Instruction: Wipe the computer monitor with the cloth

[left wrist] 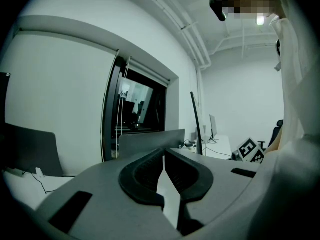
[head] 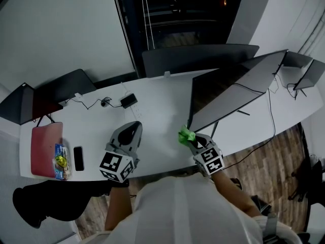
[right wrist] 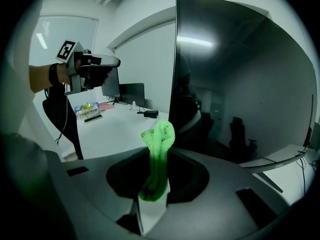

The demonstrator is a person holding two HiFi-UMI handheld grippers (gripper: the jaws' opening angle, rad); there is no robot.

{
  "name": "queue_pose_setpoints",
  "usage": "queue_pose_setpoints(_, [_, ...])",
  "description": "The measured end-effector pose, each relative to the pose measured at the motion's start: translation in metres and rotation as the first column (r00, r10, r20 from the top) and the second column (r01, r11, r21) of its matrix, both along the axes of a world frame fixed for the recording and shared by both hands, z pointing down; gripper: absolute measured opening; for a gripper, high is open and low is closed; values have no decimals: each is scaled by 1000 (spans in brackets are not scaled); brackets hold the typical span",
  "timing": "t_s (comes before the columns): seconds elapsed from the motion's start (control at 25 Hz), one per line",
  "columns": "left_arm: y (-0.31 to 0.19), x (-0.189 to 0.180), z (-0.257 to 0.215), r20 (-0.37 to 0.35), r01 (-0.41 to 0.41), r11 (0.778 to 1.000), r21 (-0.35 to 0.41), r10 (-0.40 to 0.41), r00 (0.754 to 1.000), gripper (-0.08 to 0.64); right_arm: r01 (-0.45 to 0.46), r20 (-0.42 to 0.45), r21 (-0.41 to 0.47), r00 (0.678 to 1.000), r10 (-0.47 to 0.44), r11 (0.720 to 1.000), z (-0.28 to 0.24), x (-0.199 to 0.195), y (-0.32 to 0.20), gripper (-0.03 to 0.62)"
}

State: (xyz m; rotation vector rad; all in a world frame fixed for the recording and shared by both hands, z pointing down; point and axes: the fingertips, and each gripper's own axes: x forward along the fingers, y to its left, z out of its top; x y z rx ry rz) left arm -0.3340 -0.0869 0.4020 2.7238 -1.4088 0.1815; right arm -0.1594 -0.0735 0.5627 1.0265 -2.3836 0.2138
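On the long white desk (head: 162, 111), the big dark flat-panel computer monitor (head: 226, 98) stands toward the right end, screen off and facing the person; in the right gripper view its glossy panel (right wrist: 240, 84) fills the right half, close ahead. A second, grey-backed monitor (head: 198, 60) sits behind it, turned away; not the target, I'd say.

Right gripper (right wrist: 157, 181): jaws pinched on the bright green fluffy cloth (right wrist: 159, 144); the cloth stands up past the tips as a folded tuft, so fabric would meet the glass before plastic does; head view puts the tuft (head: 185, 135) just beside the screen's left edge, contact not confirmed; reads as wipe start, no pass judged done.

Left gripper (left wrist: 164, 156): held up off the desk, well apart from the target monitor; pads pressed together at the tips, nothing between; probably parked out of the way.

Containers: none open; closest is the flat red sleeve-like case (head: 46, 149) at the desk's left end, contents hidden; small blue packet (head: 61, 161) with something yellow on or in it lies at the case's right edge, can't tell which; black phone (head: 78, 158) just beside.
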Motion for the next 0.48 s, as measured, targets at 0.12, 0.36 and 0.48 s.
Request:
queue_pose_setpoints(0.12, [1,2,1,1,2,1000,-1,-2,1000,26,7,-17,-20,1000,-7,1000,8,3,3,71])
queue_pose_setpoints(0.36, [5,4,4,-2,7,1000,-4,-7,1000,26,20,-45,-57,999,-22,998,23,7,10,71])
queue_pose_setpoints(0.48, [6,5,4,-4,12,1000,-3,-12,1000,26,28,-57,-73,998,-33,997,29,9,14,71])
